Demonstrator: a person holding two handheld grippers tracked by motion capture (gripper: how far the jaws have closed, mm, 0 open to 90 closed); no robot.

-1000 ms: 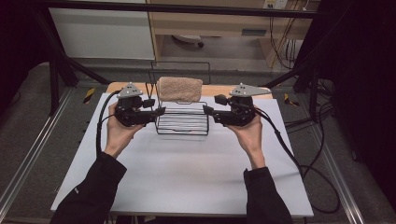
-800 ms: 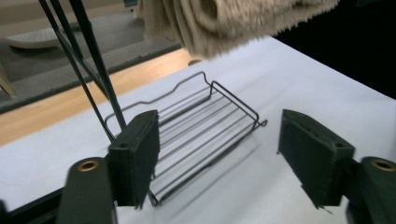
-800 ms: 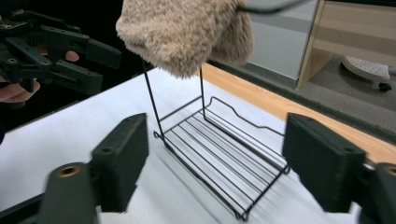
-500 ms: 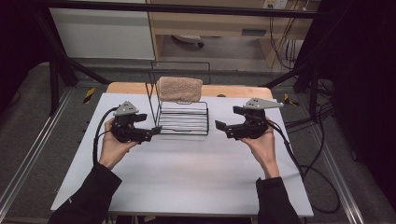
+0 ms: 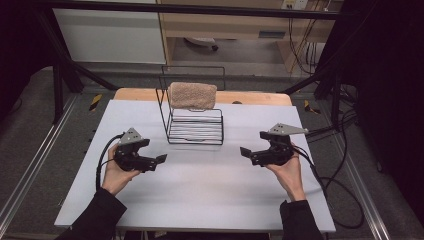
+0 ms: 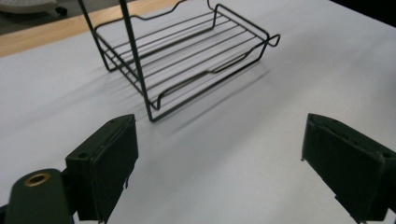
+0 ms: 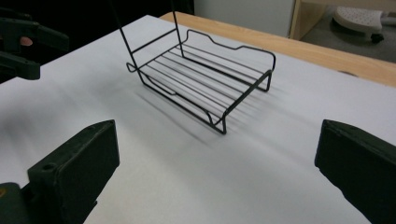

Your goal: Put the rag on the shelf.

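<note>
Both claws, left (image 5: 161, 159) and right (image 5: 245, 151), gape wide, empty, flanking the black wire rack (image 5: 195, 126). Tan folded towel (image 5: 192, 95) hangs on its rail. Next, probably: close in on rack.

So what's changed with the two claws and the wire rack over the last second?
Both claws have let go of the wire rack and pulled back toward the person. The left claw moved out to the left, the right claw out to the right, and both now hang open over the white table, clear of the rack. The rack and the beige towel draped on it stayed put.
</note>
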